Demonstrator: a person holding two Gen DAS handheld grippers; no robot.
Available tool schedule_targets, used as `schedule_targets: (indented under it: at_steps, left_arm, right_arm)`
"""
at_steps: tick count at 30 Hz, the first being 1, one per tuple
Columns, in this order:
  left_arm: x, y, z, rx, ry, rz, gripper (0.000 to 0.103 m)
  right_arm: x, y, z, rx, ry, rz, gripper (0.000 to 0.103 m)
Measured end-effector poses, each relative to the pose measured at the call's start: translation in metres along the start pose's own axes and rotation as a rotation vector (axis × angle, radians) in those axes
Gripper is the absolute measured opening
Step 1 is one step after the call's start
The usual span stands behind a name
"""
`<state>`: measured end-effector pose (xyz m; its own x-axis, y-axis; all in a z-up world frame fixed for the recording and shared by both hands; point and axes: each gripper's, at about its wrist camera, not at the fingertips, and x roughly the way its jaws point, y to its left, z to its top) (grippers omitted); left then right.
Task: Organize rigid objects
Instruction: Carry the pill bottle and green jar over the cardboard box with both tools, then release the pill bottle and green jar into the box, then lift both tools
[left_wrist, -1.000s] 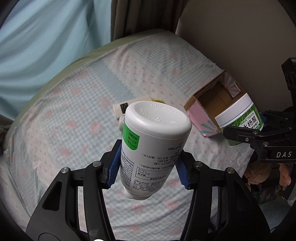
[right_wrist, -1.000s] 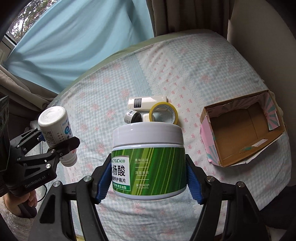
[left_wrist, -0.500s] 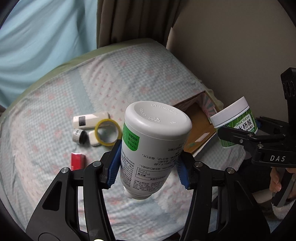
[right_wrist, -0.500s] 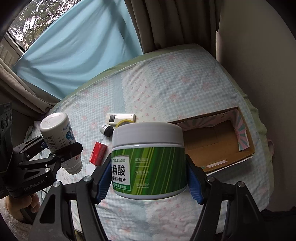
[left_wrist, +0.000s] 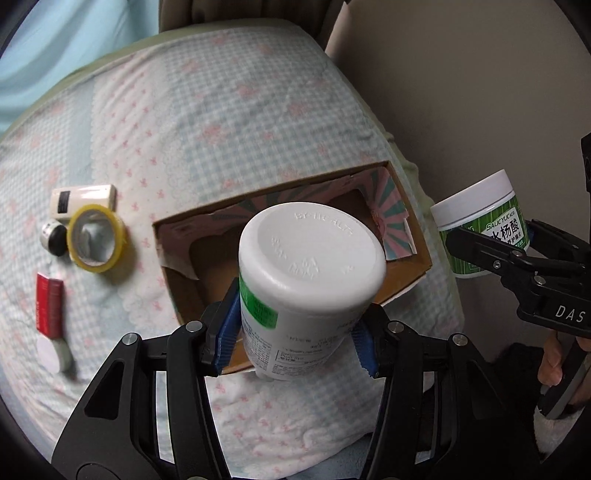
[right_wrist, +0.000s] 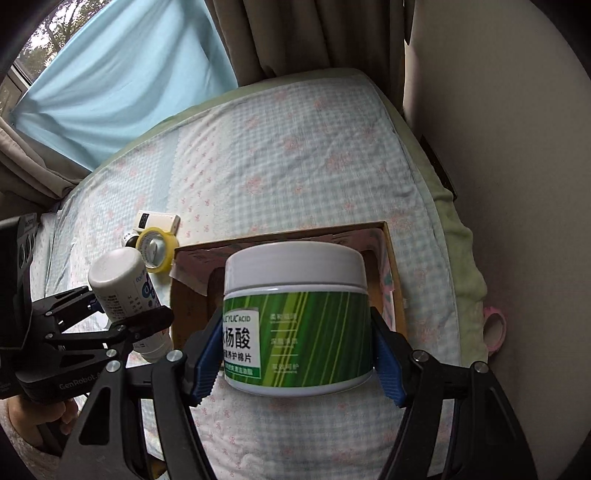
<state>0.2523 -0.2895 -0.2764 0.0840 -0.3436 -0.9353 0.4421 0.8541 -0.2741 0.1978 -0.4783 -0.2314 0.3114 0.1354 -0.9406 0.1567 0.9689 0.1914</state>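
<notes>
My left gripper (left_wrist: 295, 339) is shut on a white bottle (left_wrist: 310, 280) with a green label, held upside down above the near part of an open cardboard box (left_wrist: 413, 236). It also shows in the right wrist view (right_wrist: 125, 291). My right gripper (right_wrist: 295, 354) is shut on a green jar (right_wrist: 299, 332) with a white lid, held upright in front of the same box (right_wrist: 391, 258). In the left wrist view the jar (left_wrist: 480, 221) hangs to the right of the box, off the bed's edge.
On the checked bedspread (left_wrist: 229, 122) left of the box lie a yellow tape roll (left_wrist: 96, 238), a white flat case (left_wrist: 83, 197), a small black-capped item (left_wrist: 53, 238), a red box (left_wrist: 50, 308) and a white disc (left_wrist: 51, 354). A wall (left_wrist: 461, 92) stands right. A pink ring (right_wrist: 495, 328) hangs beside the bed.
Both grippers have moved toward the box with their loads; the box now sits directly behind the bottle and the jar, and appears larger in both views.
</notes>
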Motion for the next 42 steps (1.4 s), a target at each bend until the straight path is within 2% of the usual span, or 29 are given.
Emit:
schedule_targets:
  at_steps: [6, 11, 20, 25, 28, 29, 30, 31, 32, 33, 35, 39, 42]
  left_arm:
    - [0.051, -0.017, 0.016, 0.017, 0.075, 0.052, 0.048]
    - [0.082, -0.008, 0.023, -0.019, 0.121, 0.072, 0.048]
    - [0.135, 0.008, 0.013, -0.024, 0.244, 0.113, 0.047]
    - [0.148, 0.013, 0.005, -0.023, 0.282, 0.122, 0.047]
    - [0.141, 0.009, 0.008, 0.008, 0.237, 0.151, 0.048]
    - [0.137, 0.006, 0.009, 0.022, 0.222, 0.167, 0.059]
    - [0.134, 0.007, 0.010, 0.036, 0.211, 0.220, 0.076]
    - [0.131, 0.009, 0.010, 0.042, 0.201, 0.259, 0.088]
    - [0.128, 0.013, 0.009, 0.034, 0.191, 0.238, 0.103]
    - [0.126, 0.019, 0.008, 0.010, 0.192, 0.205, 0.103]
    - [0.123, 0.030, 0.002, -0.031, 0.183, 0.206, 0.103]
    - [0.126, 0.036, -0.007, -0.035, 0.208, 0.223, 0.103]
    - [0.124, 0.037, -0.015, -0.025, 0.208, 0.228, 0.103]
  right_arm:
    - [0.039, -0.026, 0.007, -0.004, 0.050, 0.019, 0.067]
    - [0.082, -0.030, 0.006, -0.018, 0.118, 0.039, 0.067]
    - [0.152, -0.029, -0.006, -0.073, 0.218, 0.048, 0.067]
    - [0.168, -0.024, -0.012, -0.122, 0.221, 0.053, 0.067]
    - [0.164, -0.018, -0.012, -0.163, 0.167, 0.062, 0.068]
    - [0.162, -0.018, -0.010, -0.163, 0.142, 0.057, 0.072]
    - [0.158, -0.018, -0.008, -0.157, 0.107, 0.025, 0.086]
    - [0.156, -0.021, -0.006, -0.155, 0.076, -0.015, 0.099]
    - [0.153, -0.025, -0.004, -0.159, 0.057, -0.013, 0.102]
    - [0.151, -0.028, -0.004, -0.154, 0.059, 0.023, 0.102]
    - [0.148, -0.033, -0.004, -0.130, 0.056, 0.044, 0.102]
    - [0.151, -0.028, -0.004, -0.154, 0.054, 0.016, 0.102]
    - [0.153, -0.021, -0.006, -0.175, 0.085, -0.016, 0.102]
